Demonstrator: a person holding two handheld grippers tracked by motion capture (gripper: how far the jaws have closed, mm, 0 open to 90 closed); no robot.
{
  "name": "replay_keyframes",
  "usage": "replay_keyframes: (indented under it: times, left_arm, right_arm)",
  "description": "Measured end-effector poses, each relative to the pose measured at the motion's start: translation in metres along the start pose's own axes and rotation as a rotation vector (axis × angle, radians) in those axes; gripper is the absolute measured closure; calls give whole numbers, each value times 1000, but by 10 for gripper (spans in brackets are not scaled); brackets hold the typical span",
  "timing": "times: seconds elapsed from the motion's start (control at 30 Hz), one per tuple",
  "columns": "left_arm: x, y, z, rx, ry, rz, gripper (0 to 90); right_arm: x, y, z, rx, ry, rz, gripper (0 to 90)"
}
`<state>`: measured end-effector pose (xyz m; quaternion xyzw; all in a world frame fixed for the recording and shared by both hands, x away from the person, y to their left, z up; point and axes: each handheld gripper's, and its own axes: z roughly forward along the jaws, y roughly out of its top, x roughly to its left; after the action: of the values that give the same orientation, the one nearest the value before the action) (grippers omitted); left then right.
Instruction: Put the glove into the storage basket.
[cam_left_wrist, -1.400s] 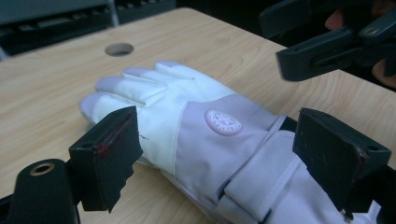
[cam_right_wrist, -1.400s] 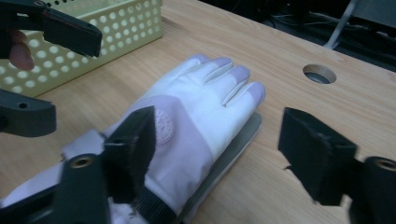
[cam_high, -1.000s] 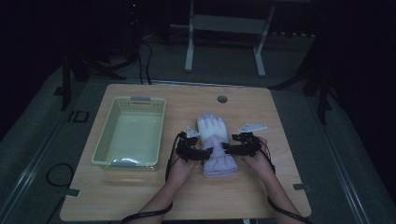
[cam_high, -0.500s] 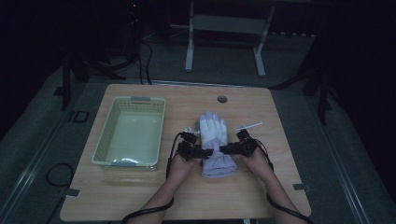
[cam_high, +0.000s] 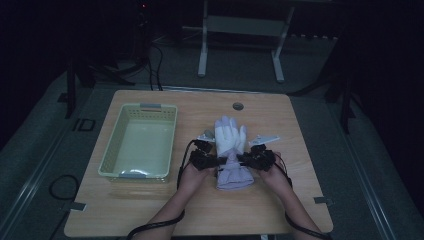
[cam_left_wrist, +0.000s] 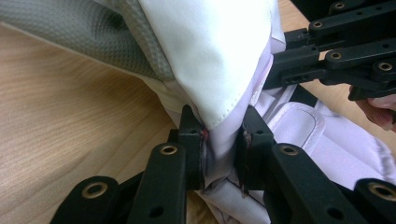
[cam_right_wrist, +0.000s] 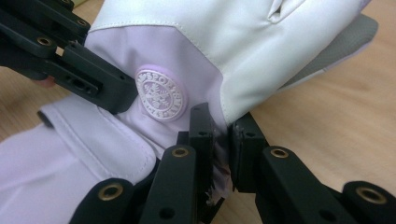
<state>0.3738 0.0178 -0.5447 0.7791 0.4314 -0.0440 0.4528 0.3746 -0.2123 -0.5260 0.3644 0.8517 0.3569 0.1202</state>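
A pale green basket (cam_high: 140, 142) is sitting at the left of the wooden worktop (cam_high: 150, 220), its far inner corners hard to make out in the dim light. Just right of it, the left gripper (cam_high: 214, 161) is pinching the left edge of a white and lilac glove (cam_high: 231, 145) lying mid-worktop, fabric bunching between its jaws. The right gripper (cam_high: 246, 159) is clamping the glove's opposite edge, partly hiding the cuff.

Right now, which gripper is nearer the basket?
Left. The left gripper pinches the glove's wrist on the side facing the basket, just right of its rim. The right gripper grips the glove's far side.
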Motion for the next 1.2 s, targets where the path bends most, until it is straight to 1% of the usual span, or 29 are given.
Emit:
replay_keyframes:
  times: [0.07,0.17,0.23,0.27,0.33,0.4,0.43,0.5,0.6,0.67,0.83,0.9,1.03,1.17,1.2]
  left_arm:
    - [-3,3,-5,-7,-7,6,761]
    - [-11,10,-15,-13,-7,40,766]
    - [-15,14,-21,-15,-8,59,768]
    - [-17,16,-25,-16,-10,65,771]
    - [-21,19,-30,-17,-14,72,771]
    - [-25,24,-37,-16,-13,83,771]
    - [-26,25,-39,-13,-15,88,772]
    - [-26,30,-47,-12,-20,106,772]
    - [-27,36,-57,-12,-22,122,773]
    - [-29,39,-65,-16,-14,139,773]
    - [-25,47,-86,-24,-5,153,773]
    - [-22,49,-95,-23,3,161,773]
    - [-15,55,-116,-18,26,164,772]
    - [-6,58,-135,-10,45,173,772]
    - [-4,59,-141,-15,53,174,772]
  right_arm:
    - [4,4,-6,-15,-18,-13,814]
    - [7,9,-15,-40,-27,-21,815]
    - [9,13,-21,-54,-25,-27,815]
    - [10,14,-24,-64,-23,-21,815]
    - [12,17,-30,-80,-22,-29,814]
    - [15,21,-35,-88,-25,-25,814]
    - [18,23,-38,-96,-37,-30,814]
    - [22,27,-42,-105,-44,-36,815]
    - [26,34,-49,-129,-41,-41,815]
    - [30,39,-52,-147,-44,-46,815]
    - [40,55,-54,-172,-39,-41,815]
    - [45,63,-53,-175,-39,-47,815]
    - [57,81,-48,-184,-33,-47,815]
    - [67,97,-42,-195,-18,-43,815]
    - [70,101,-40,-195,-15,-46,815]
